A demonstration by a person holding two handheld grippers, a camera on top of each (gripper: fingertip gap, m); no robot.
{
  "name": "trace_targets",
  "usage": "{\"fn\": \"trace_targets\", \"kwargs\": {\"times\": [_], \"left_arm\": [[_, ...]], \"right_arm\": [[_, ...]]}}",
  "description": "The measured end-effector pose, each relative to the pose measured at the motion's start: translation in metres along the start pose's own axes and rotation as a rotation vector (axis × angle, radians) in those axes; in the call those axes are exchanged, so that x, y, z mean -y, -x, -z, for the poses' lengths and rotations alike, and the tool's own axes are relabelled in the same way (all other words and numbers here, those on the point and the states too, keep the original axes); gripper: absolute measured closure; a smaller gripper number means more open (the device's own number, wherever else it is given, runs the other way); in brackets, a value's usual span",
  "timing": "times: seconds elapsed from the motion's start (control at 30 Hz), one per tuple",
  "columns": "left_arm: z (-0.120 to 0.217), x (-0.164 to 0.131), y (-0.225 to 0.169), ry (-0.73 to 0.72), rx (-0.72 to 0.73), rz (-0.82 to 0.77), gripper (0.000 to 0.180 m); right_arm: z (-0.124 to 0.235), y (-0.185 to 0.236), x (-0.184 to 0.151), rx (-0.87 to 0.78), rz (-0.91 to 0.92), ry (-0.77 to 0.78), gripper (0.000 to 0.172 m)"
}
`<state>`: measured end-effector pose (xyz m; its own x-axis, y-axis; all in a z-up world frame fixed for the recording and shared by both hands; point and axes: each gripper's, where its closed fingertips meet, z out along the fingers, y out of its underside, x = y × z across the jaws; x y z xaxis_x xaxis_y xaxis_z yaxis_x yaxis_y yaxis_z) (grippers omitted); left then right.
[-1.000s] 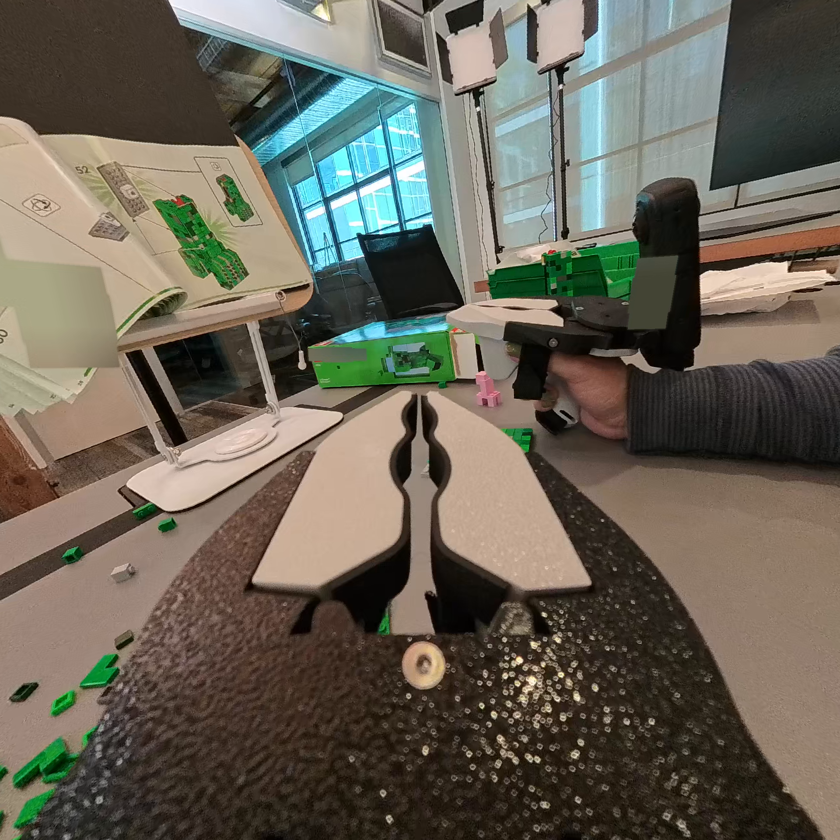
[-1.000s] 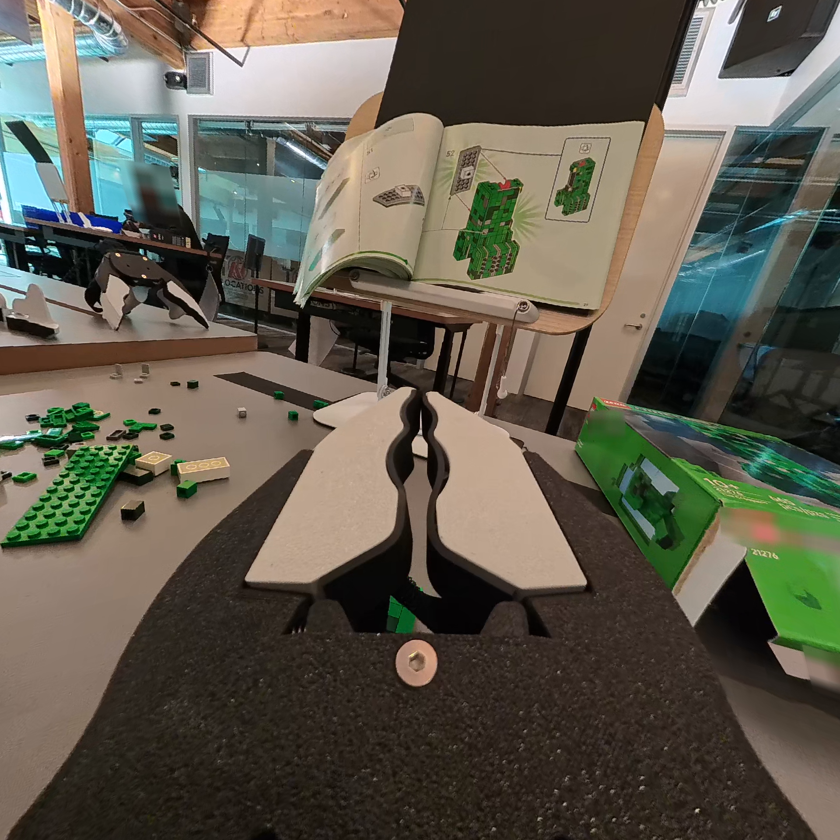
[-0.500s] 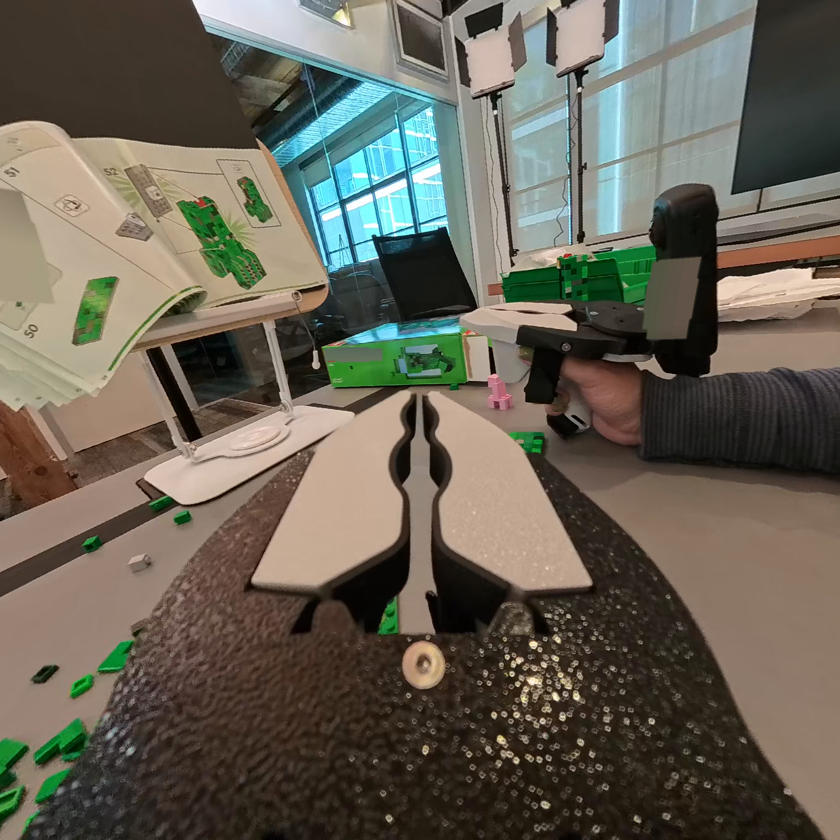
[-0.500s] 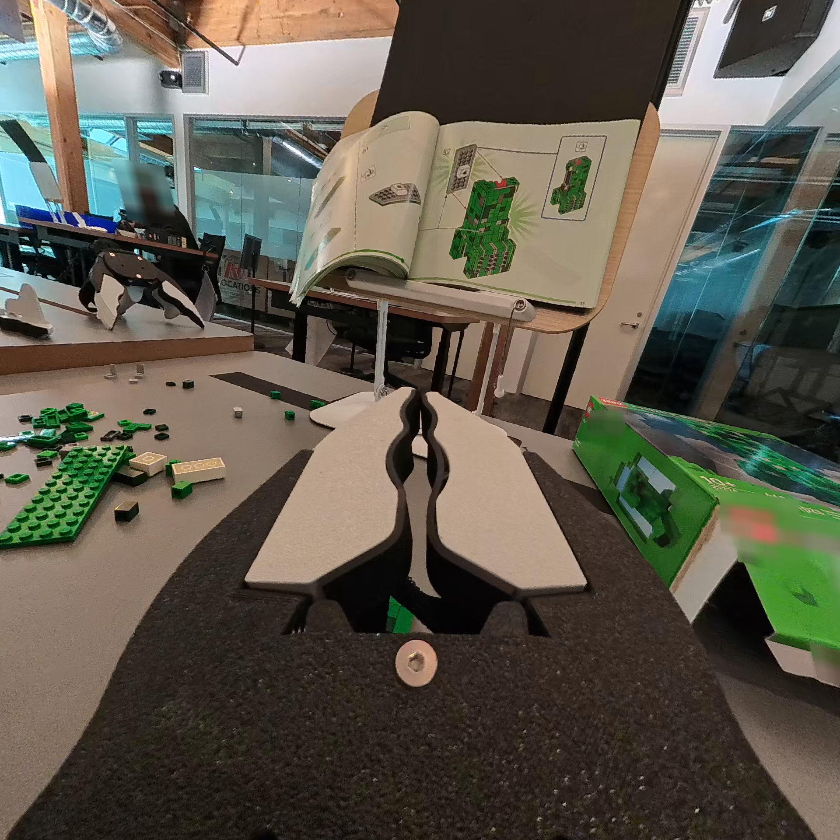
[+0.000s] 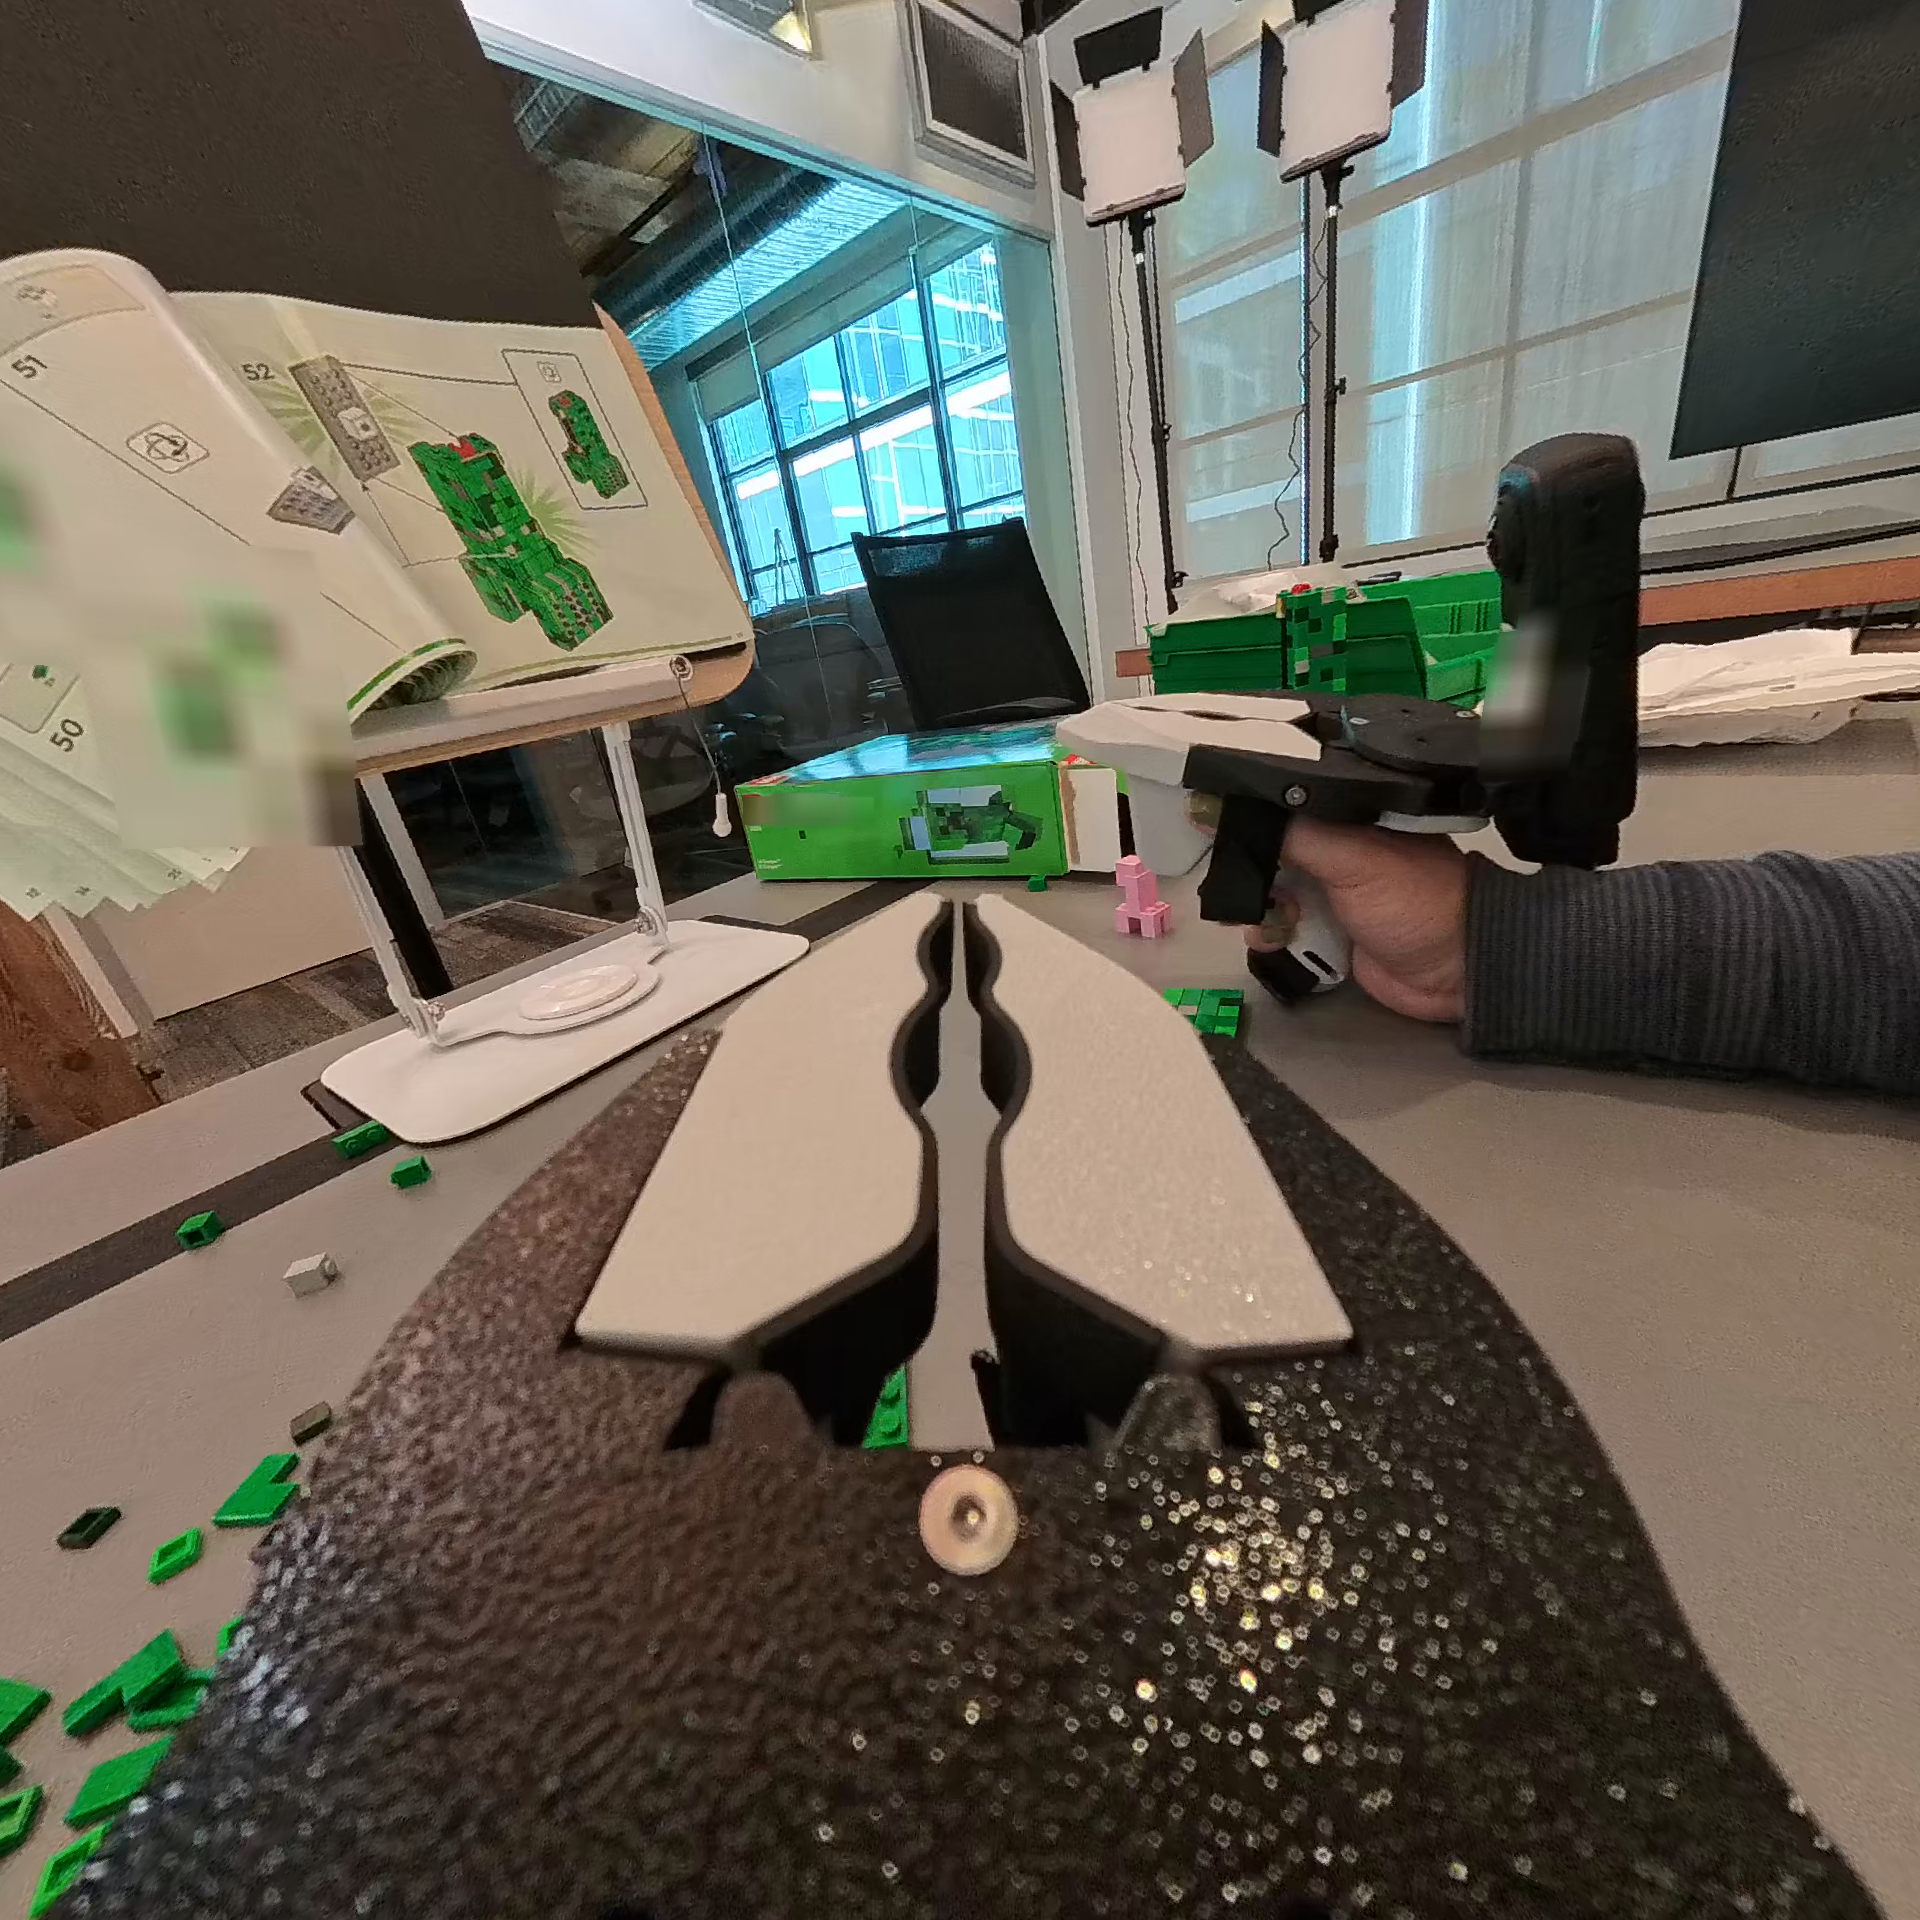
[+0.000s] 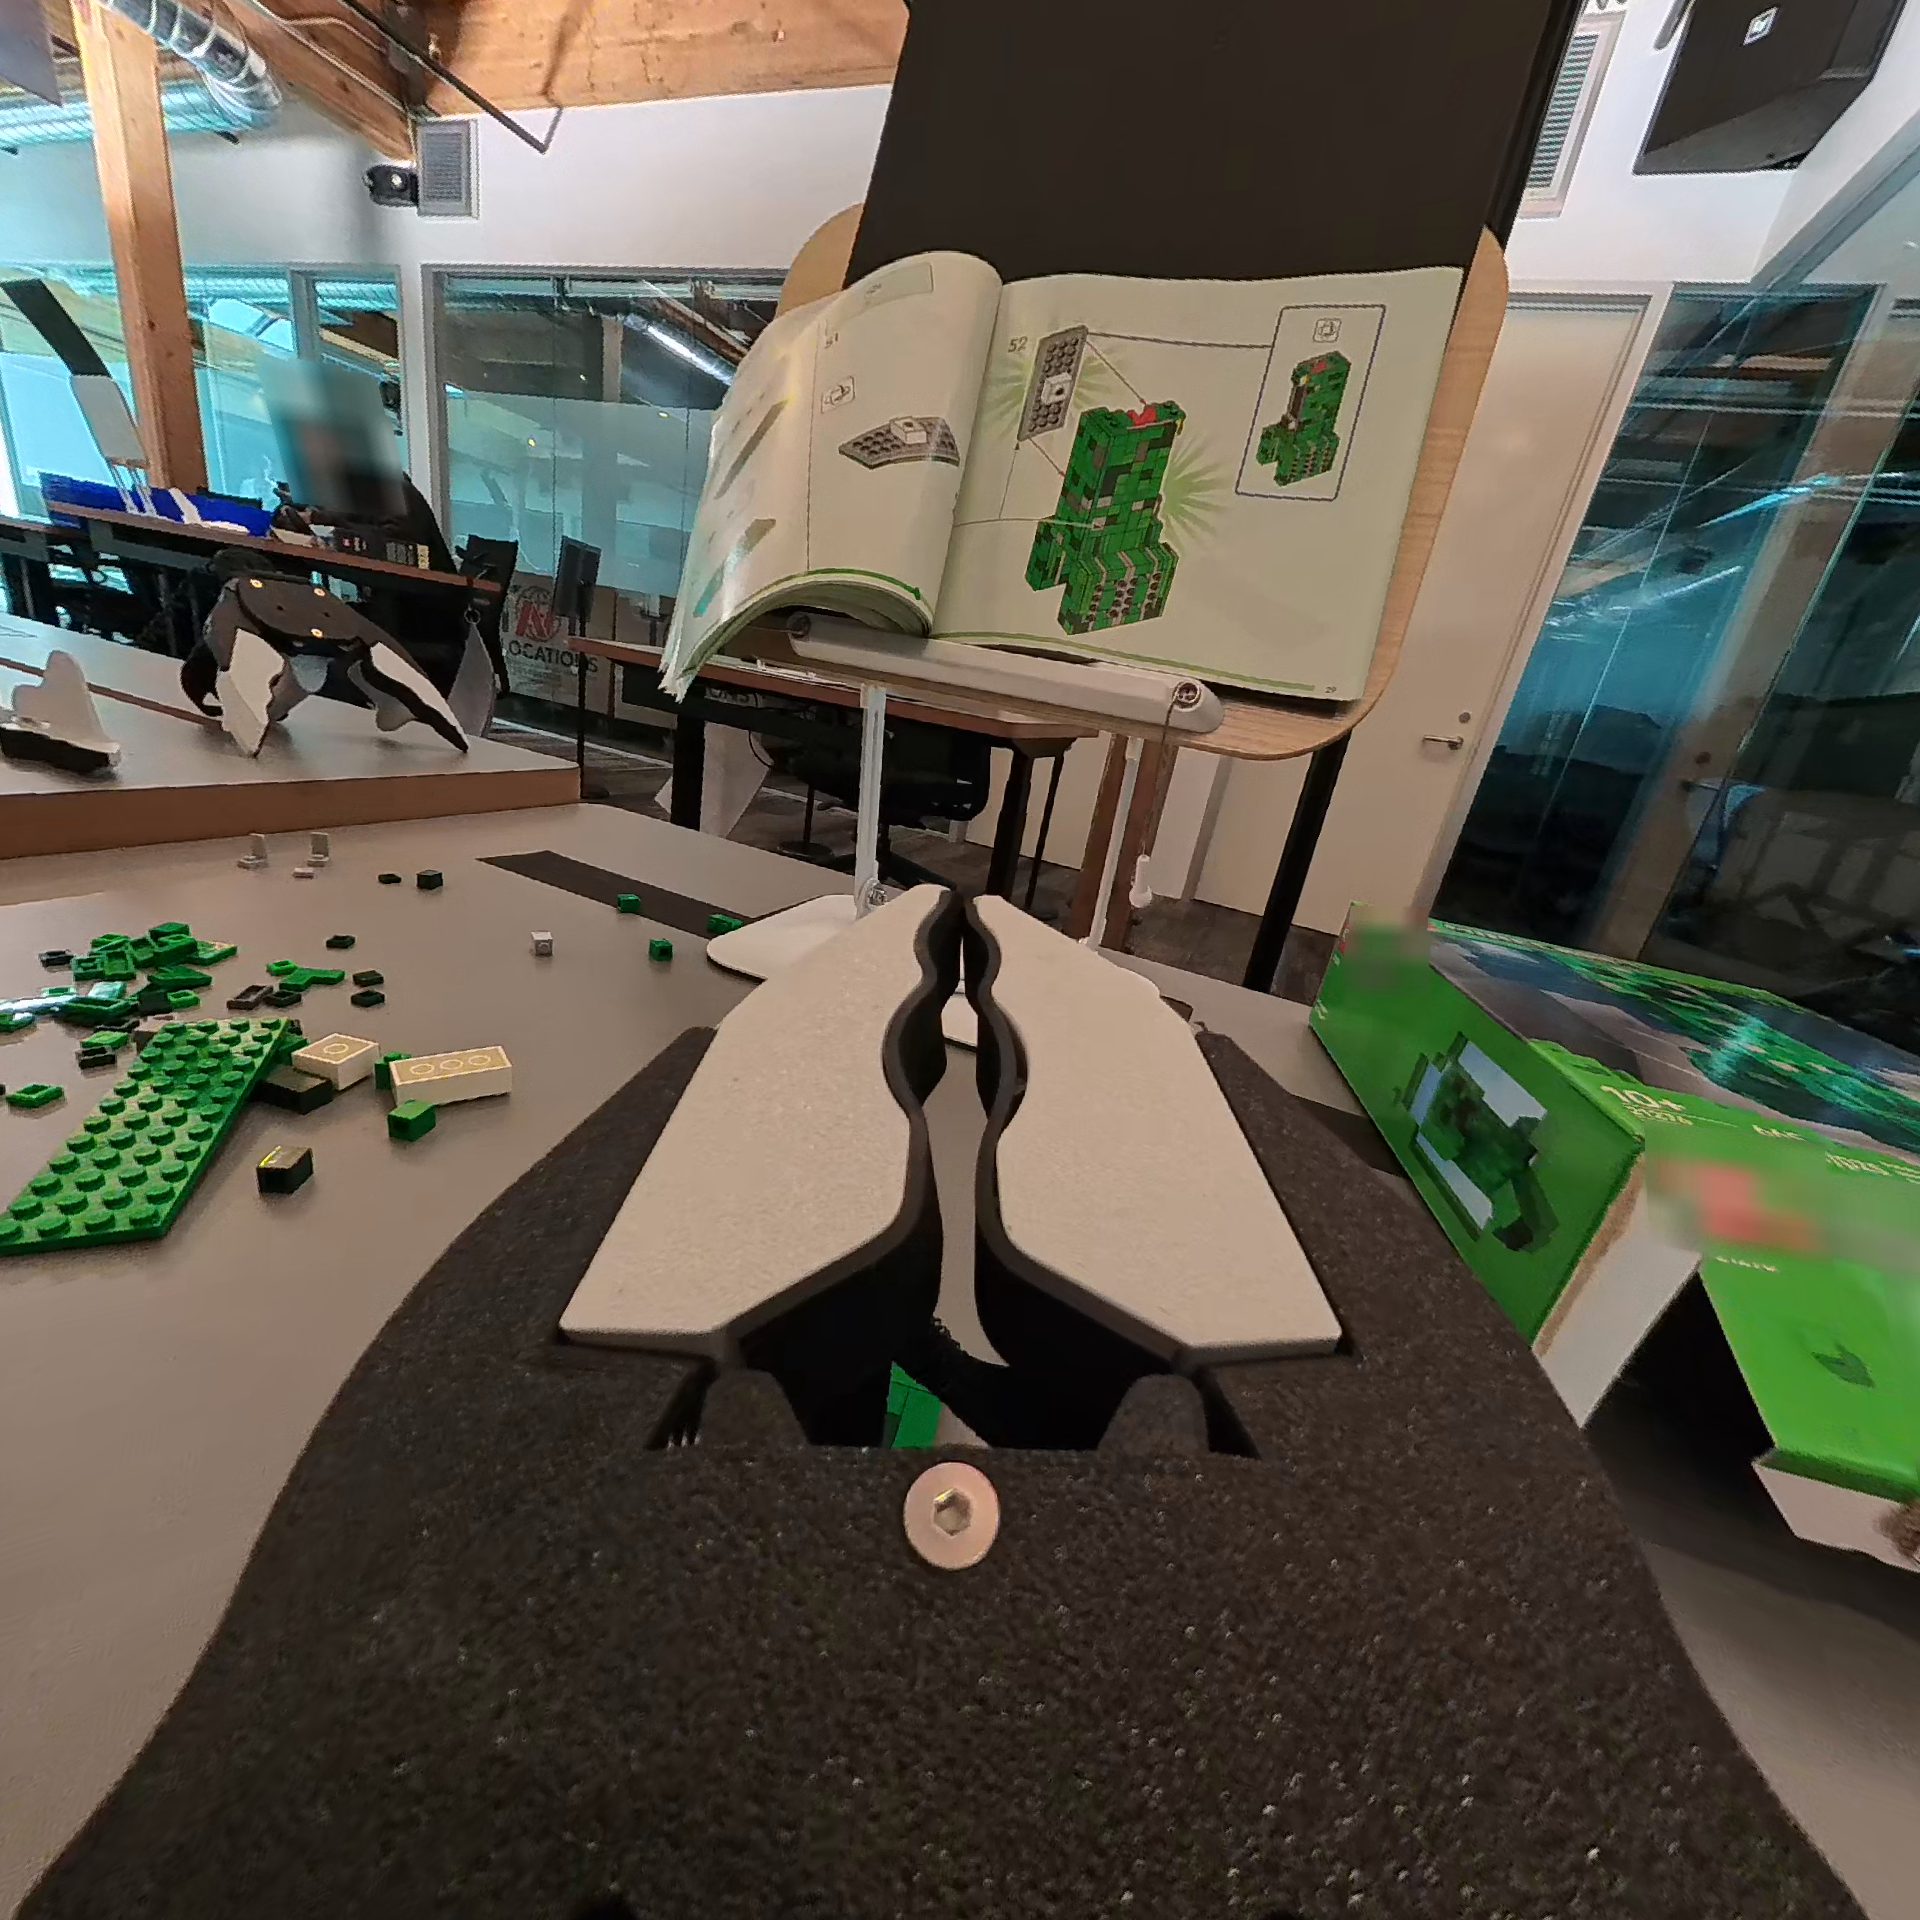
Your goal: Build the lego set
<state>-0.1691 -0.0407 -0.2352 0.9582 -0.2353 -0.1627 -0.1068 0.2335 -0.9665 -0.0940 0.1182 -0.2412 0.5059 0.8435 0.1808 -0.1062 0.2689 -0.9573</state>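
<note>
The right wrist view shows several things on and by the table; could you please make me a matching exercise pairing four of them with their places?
Things:
1. green baseplate
2. instruction booklet
3. green box
4. right gripper

Places:
A. open on the stand behind the table
B. centre foreground, fingers shut
C. flat on the table, far left
D. on the table, at the right edge

Pairs: 1-C, 2-A, 3-D, 4-B

In the left wrist view, the booklet [image 5: 416, 499] on its stand [image 5: 561, 1029] now sits more toward the middle, and the right gripper [image 5: 1081, 727] sits a little lower. The right wrist view shifted only slightly.
</note>
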Motion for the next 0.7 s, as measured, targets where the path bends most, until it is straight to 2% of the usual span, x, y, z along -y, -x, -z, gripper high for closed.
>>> {"fn": "trace_targets", "kwargs": {"times": [0.17, 0.47, 0.7], "left_arm": [[-0.002, 0.000, -0.006, 0.006, -0.028, -0.038, 0.180], [-0.004, -0.001, -0.032, 0.034, -0.102, -0.215, 0.180], [-0.004, -0.004, -0.070, 0.051, -0.226, -0.306, 0.180]], "right_arm": [[-0.002, 0.003, -0.001, 0.016, -0.003, 0.008, 0.172], [-0.002, 0.010, -0.002, 0.034, 0.036, 0.021, 0.172], [-0.003, 0.074, -0.020, 0.361, 0.050, 0.240, 0.172]]}}
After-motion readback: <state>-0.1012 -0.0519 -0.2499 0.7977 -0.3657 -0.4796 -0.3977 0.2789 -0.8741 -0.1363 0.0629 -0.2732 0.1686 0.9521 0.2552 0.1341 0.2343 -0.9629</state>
